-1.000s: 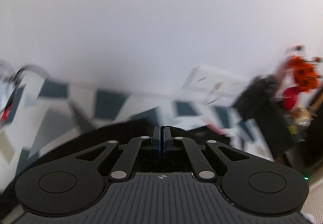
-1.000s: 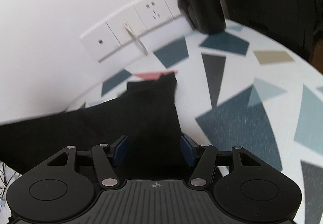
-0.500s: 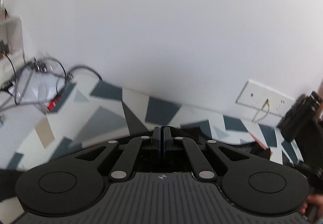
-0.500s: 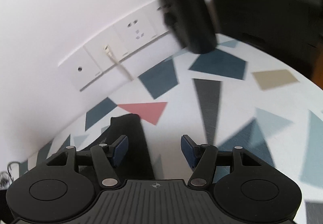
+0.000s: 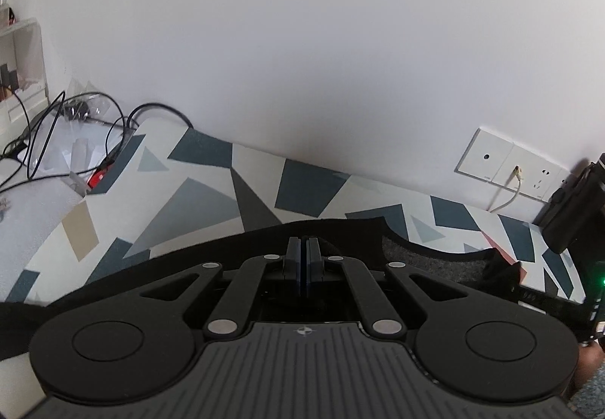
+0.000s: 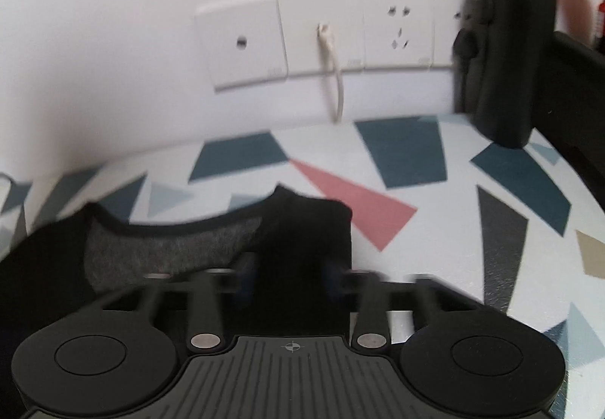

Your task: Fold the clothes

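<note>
The black garment (image 6: 302,230) lies spread on the patterned table (image 6: 510,173), collar toward the far wall, unfolded at that end (grey lining showing); left gripper (image 5: 303,260) pinched shut, right gripper (image 6: 289,275) straddling the right shoulder, jaws apart.

Matt black cloth garment (image 6: 302,249), seemingly knit

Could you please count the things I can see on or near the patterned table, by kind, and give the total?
Black garment: 1
Black bottle: 1
Grippers: 2, left and right
White wall plates in the socket strip: 4, the last partly hidden by the bottle
White cable: 1
Total: 9
</note>
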`<control>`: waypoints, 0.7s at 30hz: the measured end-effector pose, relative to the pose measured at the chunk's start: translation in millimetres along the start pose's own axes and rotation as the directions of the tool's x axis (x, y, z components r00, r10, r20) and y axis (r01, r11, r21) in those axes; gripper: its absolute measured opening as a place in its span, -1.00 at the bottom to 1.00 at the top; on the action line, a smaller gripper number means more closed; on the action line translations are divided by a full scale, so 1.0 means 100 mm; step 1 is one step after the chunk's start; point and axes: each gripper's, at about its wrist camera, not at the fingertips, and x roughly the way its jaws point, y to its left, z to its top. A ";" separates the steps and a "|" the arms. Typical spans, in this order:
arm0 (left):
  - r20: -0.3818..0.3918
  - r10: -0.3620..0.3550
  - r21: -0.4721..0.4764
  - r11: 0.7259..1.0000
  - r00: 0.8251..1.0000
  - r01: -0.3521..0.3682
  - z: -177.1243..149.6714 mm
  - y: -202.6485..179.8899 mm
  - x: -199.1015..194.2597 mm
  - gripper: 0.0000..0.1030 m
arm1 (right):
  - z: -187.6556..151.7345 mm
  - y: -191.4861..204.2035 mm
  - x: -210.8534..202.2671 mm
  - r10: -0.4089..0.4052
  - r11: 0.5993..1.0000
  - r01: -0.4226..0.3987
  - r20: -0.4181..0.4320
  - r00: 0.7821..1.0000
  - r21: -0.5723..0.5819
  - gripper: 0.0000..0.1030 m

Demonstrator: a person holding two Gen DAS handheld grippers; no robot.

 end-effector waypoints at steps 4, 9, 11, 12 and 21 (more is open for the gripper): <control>0.034 -0.035 0.029 0.999 0.999 0.034 0.10 -0.12 -0.09 -0.95 | 0.01 -0.20 -0.18 0.043 0.994 -0.050 0.079 0.996 0.097 -0.93; 0.026 -0.122 0.066 0.991 0.992 0.120 0.22 -0.30 -0.05 -0.95 | 0.02 -0.69 -0.44 0.032 0.956 -0.086 0.192 0.981 0.282 -0.94; -0.019 -0.147 0.049 0.988 0.989 0.147 0.24 -0.34 0.13 -0.95 | 0.02 -0.90 -0.42 0.012 0.932 -0.081 0.193 0.981 0.353 -0.94; -0.041 -0.147 0.049 0.988 0.988 0.149 0.24 -0.36 0.26 -0.95 | 0.00 -1.00 -0.38 0.011 0.918 -0.083 0.185 0.983 0.387 -0.94; -0.144 -0.121 0.083 0.988 0.982 0.133 0.32 -0.53 1.03 -0.95 | -0.25 -1.32 -0.44 -0.065 0.890 -0.018 0.165 0.984 0.455 -0.36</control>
